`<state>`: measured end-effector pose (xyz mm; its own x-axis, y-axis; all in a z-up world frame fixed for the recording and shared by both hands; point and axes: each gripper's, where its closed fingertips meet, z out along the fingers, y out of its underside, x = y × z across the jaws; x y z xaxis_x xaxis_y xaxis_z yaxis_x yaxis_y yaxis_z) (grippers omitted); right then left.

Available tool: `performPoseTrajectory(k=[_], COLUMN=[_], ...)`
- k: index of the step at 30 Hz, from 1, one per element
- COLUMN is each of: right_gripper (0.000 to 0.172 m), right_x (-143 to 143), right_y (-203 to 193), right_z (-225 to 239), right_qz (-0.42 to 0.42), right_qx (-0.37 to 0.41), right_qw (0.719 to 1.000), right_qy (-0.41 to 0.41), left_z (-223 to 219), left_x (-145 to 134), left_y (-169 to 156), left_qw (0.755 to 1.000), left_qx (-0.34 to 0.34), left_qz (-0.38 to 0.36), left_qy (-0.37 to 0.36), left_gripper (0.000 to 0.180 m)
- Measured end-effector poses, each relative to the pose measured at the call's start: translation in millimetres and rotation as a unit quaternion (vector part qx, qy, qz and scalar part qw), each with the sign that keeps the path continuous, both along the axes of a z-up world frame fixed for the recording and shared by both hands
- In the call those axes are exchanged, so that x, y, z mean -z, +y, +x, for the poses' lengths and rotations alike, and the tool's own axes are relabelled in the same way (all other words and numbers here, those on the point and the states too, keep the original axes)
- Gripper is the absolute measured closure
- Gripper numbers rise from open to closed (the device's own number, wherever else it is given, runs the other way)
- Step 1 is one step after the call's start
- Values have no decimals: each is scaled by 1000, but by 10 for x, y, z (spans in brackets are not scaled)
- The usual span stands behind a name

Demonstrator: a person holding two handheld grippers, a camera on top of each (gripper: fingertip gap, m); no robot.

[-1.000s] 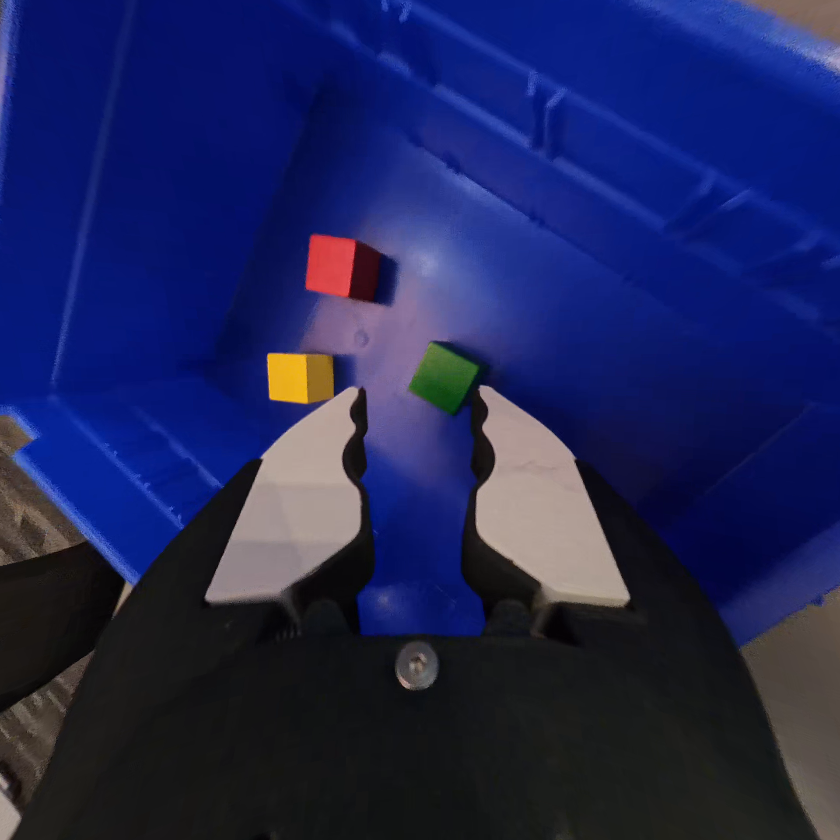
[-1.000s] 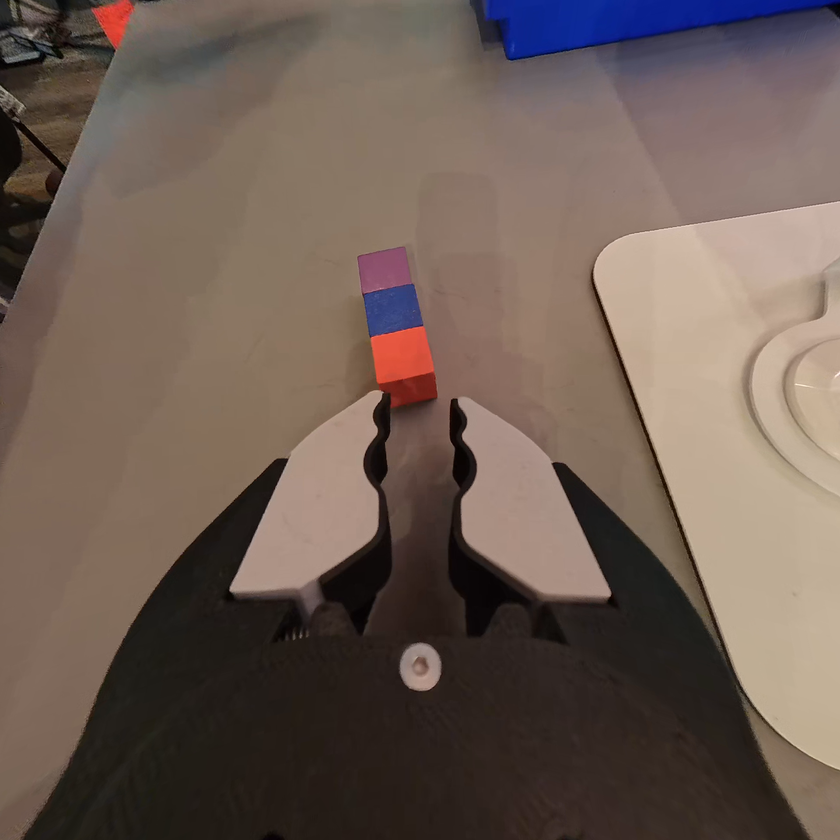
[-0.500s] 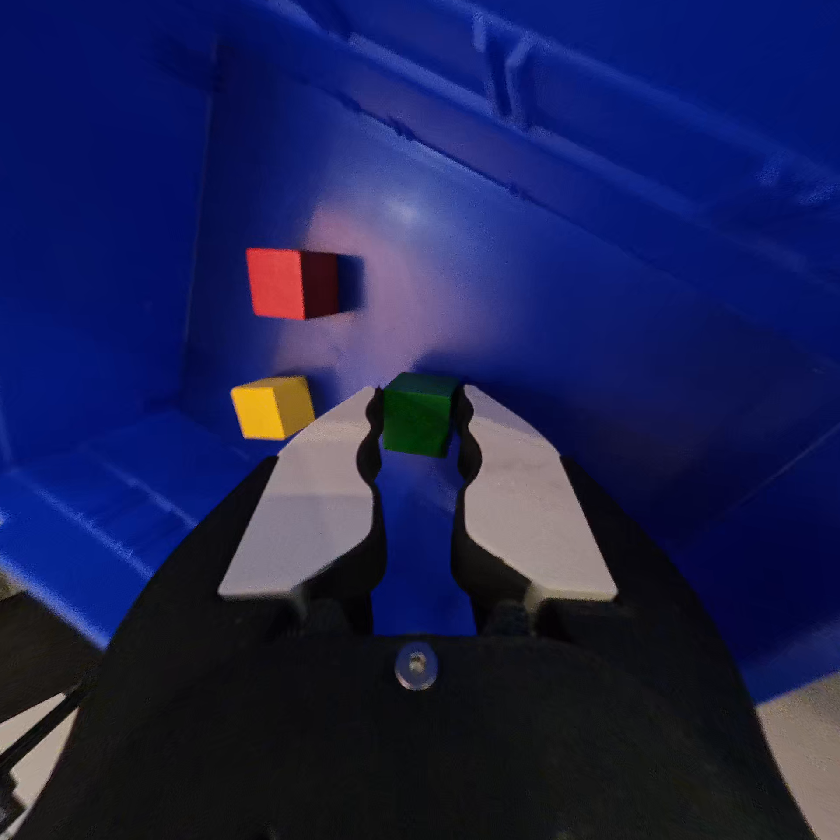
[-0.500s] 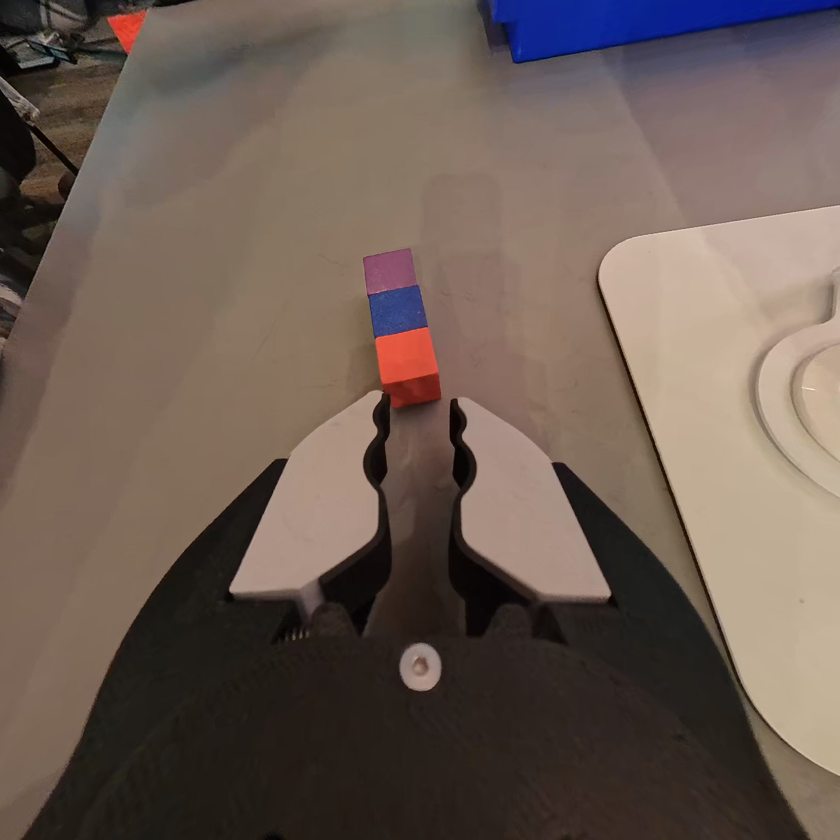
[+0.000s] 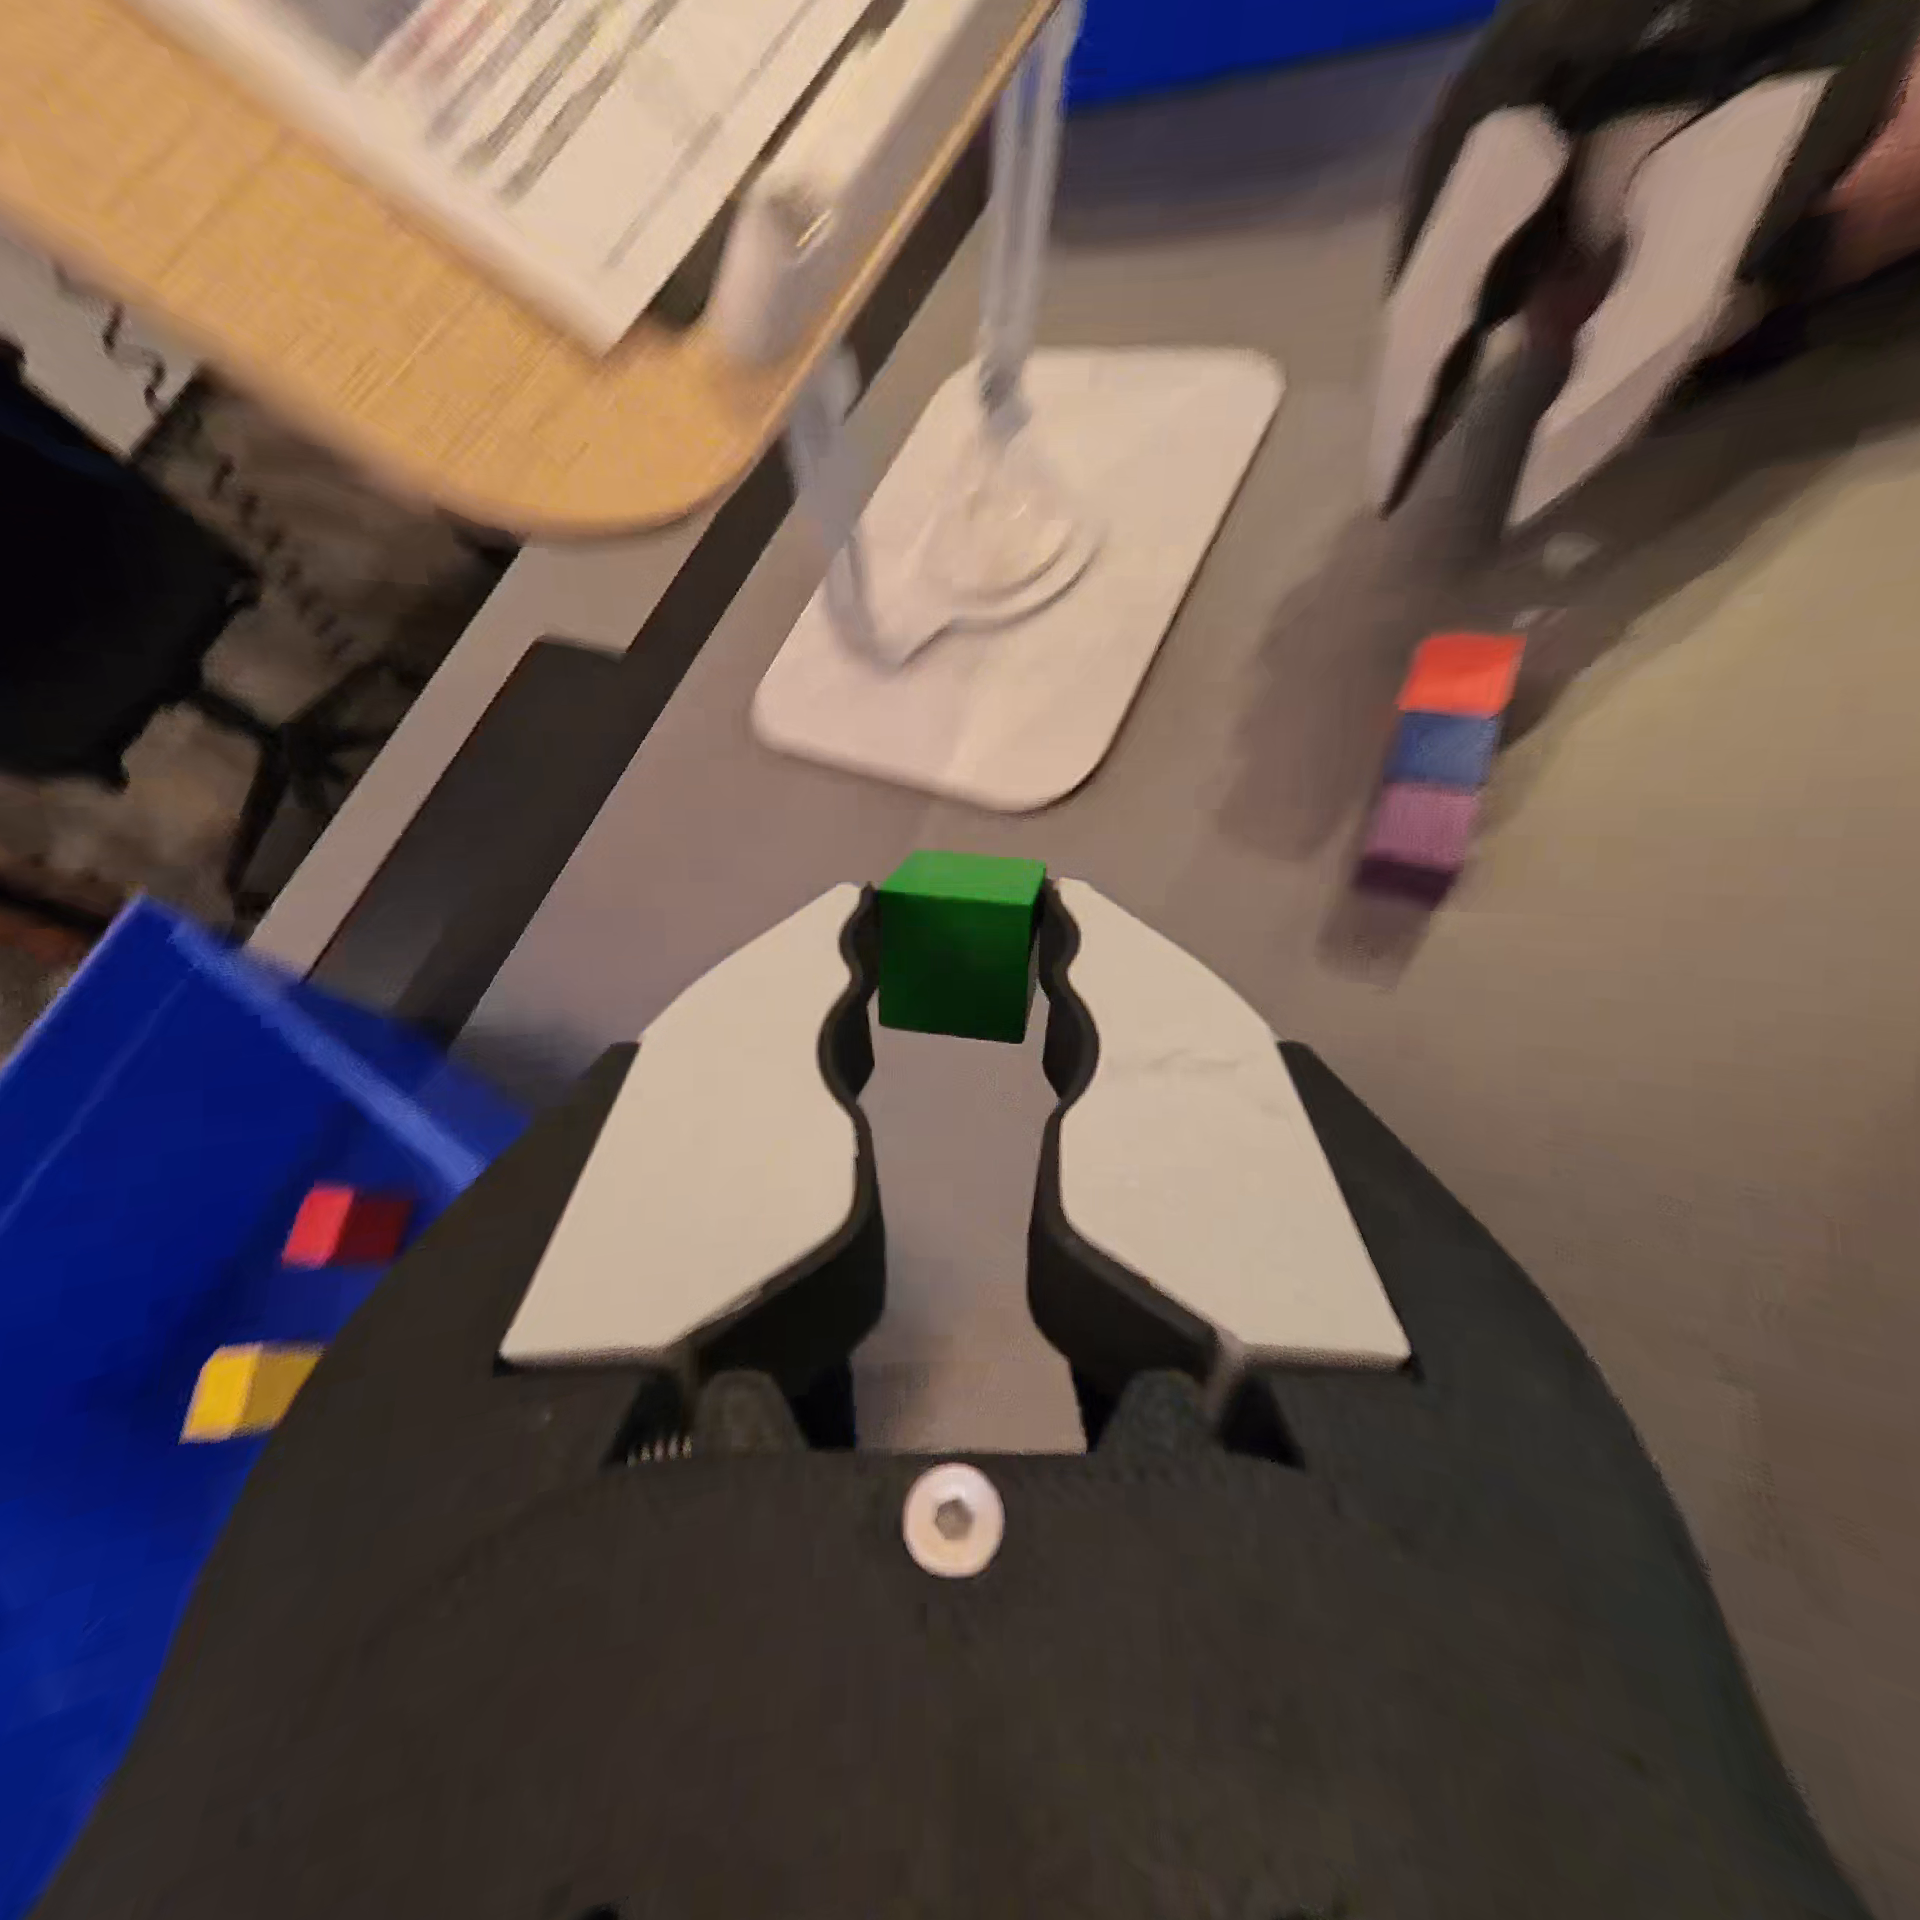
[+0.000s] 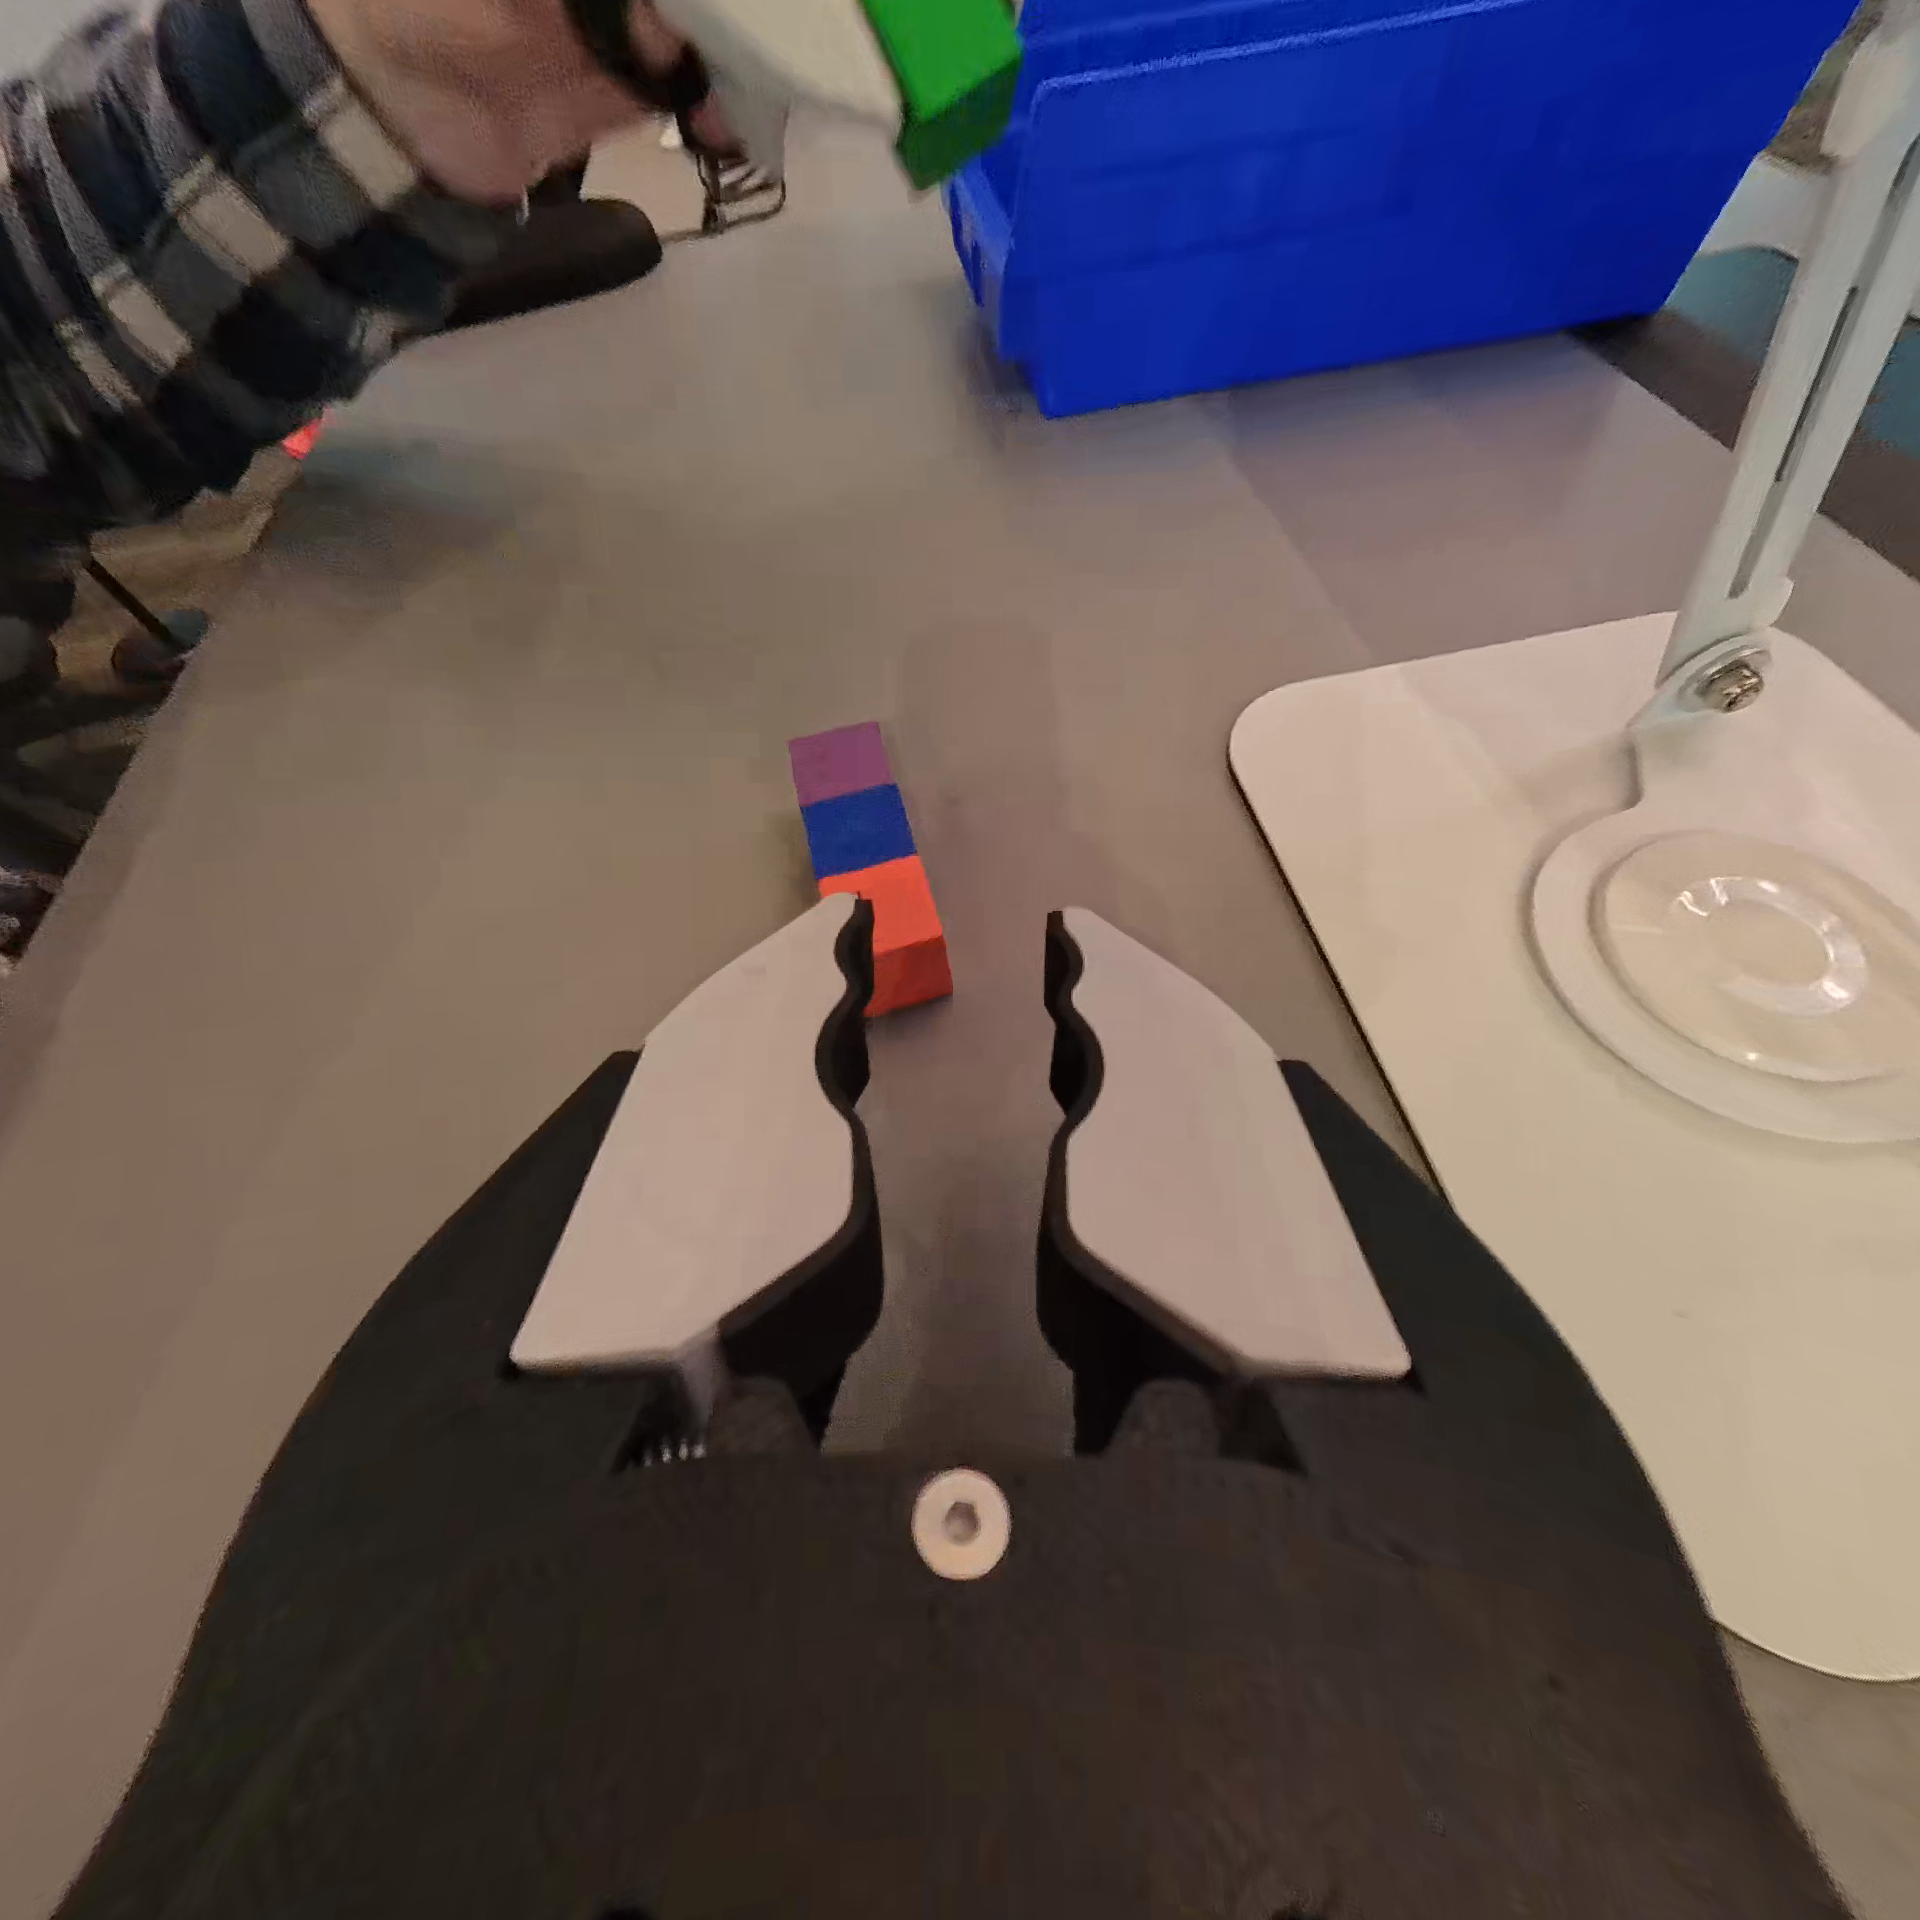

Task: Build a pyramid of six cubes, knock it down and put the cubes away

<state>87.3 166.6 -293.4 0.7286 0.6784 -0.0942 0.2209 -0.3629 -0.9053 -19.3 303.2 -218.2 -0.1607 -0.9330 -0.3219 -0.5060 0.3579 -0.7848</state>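
Green cube gripped on the left, three cubes lined up on the table, right gripper open with nothing in it.

In the left wrist view, the left gripper (image 5: 958,940) has both fingertips pressed on the sides of a green cube (image 5: 956,961), carried above the grey table (image 5: 1662,1039); a red cube (image 5: 348,1226) and a yellow cube (image 5: 249,1390) lie in the blue bin (image 5: 135,1351) at lower left, and an orange cube (image 5: 1463,673), blue cube (image 5: 1444,746) and purple cube (image 5: 1418,831) touch in a row beside a white stand base (image 5: 1039,686), with the right gripper (image 5: 1496,457) blurred above them. In the right wrist view, the right gripper (image 6: 951,935) stands partly open, holding nothing, its left fingertip just in front of the orange cube's near corner; the row runs away from it, and the green cube shows at the top edge near the bin.
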Motion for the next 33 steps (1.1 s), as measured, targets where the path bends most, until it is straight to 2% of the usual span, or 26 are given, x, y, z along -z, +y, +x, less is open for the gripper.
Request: performPoseTrajectory(k=[2,5,11,15,17,28,33], right_gripper=[139,139,135,131,131,145,145], right_x=[-64,-212,-384,-322,-320,-390,-359], right_y=[-11,-52,-109,-109,-112,-154,-125], right_z=[-37,-149,-358,-367,-352,-368,-385], right_qz=[16,55,86,70,71,88,83], right_qx=[-1,-11,-27,-29,-30,-47,-50], right_qw=[1000,998,996,997,997,995,995], right_qy=[3,-3,10,19,22,29,22], left_z=[189,412,738,843,872,836,795], left_x=[32,98,248,221,237,196,224], left_y=[-436,-903,-1383,-1537,-1547,-1577,-1561], left_qw=[998,993,982,971,971,955,948], left_qx=[41,88,137,156,156,170,178], left_qz=[-30,-61,-107,-150,-144,-207,-237], left_qy=[-28,-46,-68,-99,-108,-128,-115], left_gripper=[152,152,152,152,152,152,152])
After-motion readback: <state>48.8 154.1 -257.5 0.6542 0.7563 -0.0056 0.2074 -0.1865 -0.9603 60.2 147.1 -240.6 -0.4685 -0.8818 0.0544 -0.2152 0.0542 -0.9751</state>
